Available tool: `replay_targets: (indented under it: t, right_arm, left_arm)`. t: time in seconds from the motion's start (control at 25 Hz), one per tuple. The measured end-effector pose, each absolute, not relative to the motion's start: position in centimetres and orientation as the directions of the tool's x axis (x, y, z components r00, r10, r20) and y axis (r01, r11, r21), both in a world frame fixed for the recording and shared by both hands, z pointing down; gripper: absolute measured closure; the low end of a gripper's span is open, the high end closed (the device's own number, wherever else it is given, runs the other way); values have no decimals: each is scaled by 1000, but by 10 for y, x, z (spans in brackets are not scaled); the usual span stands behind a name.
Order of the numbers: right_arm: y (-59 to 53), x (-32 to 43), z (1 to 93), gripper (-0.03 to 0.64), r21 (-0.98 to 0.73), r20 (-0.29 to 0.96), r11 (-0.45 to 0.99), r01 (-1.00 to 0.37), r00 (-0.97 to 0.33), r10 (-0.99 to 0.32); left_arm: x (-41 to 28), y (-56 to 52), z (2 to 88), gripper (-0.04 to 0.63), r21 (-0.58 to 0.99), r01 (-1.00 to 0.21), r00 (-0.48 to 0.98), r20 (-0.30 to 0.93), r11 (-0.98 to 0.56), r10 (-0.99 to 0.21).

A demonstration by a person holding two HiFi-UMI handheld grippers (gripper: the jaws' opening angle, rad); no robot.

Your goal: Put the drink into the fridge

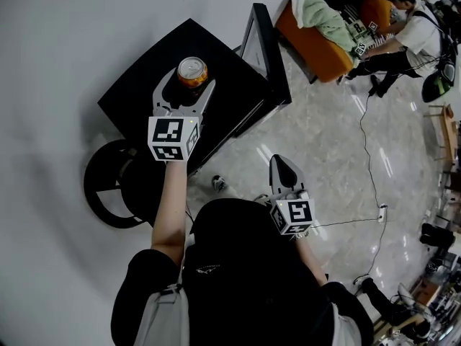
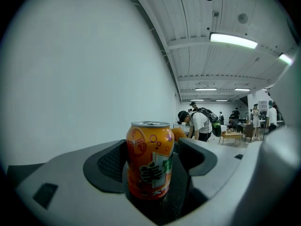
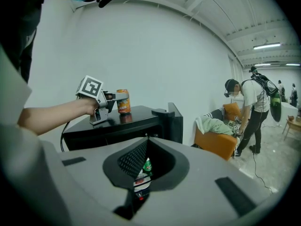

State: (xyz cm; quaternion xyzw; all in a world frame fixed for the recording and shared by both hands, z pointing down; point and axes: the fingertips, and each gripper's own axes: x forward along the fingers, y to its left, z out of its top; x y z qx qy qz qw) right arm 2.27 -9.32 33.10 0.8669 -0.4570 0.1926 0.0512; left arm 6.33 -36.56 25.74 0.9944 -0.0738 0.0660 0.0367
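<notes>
Left gripper view: left tool point(image 2: 153, 147) tight on can point(image 2: 149, 166)

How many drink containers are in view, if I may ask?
2: an orange can on the fridge, between the left gripper's jaws, and a small container on the floor beside it. Others may be hidden.

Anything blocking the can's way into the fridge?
Nothing visible. The left gripper holds the can on top of the fridge; the door stands open. A bottle sits on the floor before the opening, below the path. The inside is hidden.
</notes>
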Motion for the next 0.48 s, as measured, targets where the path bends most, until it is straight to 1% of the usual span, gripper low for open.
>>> replay_targets:
  t: [0.08, 0.48]
  right_arm:
    - [-92, 22, 331, 603, -84, 380, -571, -817, 503, -776]
    - [-83, 16, 333, 603, -87, 372, -554, -828, 489, -789]
  left_arm:
    - [63, -367, 257, 272, 65, -165, 978, 137, -984, -155]
    - [56, -362, 259, 278, 64, -179, 976, 139, -982, -169]
